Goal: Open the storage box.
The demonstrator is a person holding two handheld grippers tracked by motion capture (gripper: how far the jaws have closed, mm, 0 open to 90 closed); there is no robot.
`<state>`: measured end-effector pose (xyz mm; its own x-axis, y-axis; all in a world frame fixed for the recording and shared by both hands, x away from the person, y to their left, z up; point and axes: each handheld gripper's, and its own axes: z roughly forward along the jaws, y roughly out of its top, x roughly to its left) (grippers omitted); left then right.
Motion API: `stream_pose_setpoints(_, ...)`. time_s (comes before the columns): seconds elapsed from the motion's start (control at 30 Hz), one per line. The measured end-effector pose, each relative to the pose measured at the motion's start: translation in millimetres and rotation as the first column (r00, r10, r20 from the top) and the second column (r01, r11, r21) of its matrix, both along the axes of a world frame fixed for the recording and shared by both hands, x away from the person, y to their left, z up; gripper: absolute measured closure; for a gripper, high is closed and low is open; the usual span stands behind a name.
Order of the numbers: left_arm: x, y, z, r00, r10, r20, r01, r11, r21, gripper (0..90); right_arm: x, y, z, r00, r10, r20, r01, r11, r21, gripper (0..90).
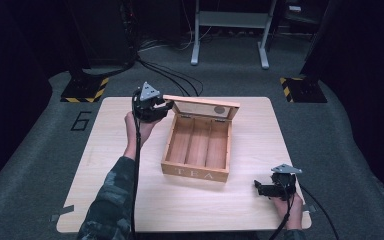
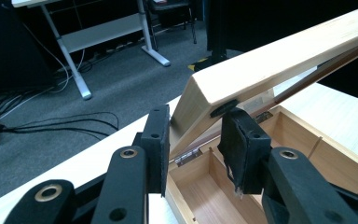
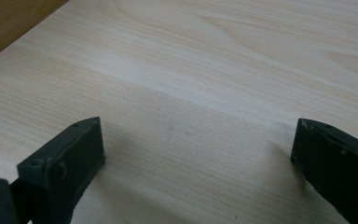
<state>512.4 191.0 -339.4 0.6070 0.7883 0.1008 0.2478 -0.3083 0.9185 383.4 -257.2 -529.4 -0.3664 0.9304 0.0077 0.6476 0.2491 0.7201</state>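
A wooden tea box point(image 1: 196, 171) stands in the middle of the table point(image 1: 125, 200), its three compartments bare. Its lid point(image 1: 202, 106) is raised at the far side. My left gripper point(image 1: 166, 105) is at the lid's left corner. In the left gripper view the jaws of the left gripper point(image 2: 198, 123) clamp that corner of the lid point(image 2: 279, 65) from both sides, above the box interior point(image 2: 209, 191). My right gripper point(image 1: 258, 188) rests low near the table's front right corner. In its own view the right gripper point(image 3: 196, 140) stands wide open over bare tabletop point(image 3: 214, 56).
The floor behind the table holds a white desk frame point(image 1: 230, 30), black cables point(image 1: 172, 75) and two hazard-striped bases point(image 1: 85, 90) point(image 1: 302, 90). A painted 6 point(image 1: 81, 121) marks the carpet at left. Bare wood lies to either side of the box.
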Motion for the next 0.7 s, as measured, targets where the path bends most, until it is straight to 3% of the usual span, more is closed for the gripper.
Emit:
stream_pose_setpoints(0.43, -1.1, 0.5, 0.0, 1.0000, -0.003, -0.008, 0.003, 1.0000, 0.006, 63.2, 0.0, 0.0, -0.1, 1.0000, 0.000, 0.003, 0.000, 1.0000, 0.001, 2.0)
stream_pose_setpoints(0.7, -7.2, 1.5, -4.9, 1.0000, -0.005, 0.007, 0.005, 1.0000, -0.001, 62.8, 0.0, 0.1, -0.1, 1.0000, -0.001, 0.001, 0.001, 1.0000, 0.000, 2.0)
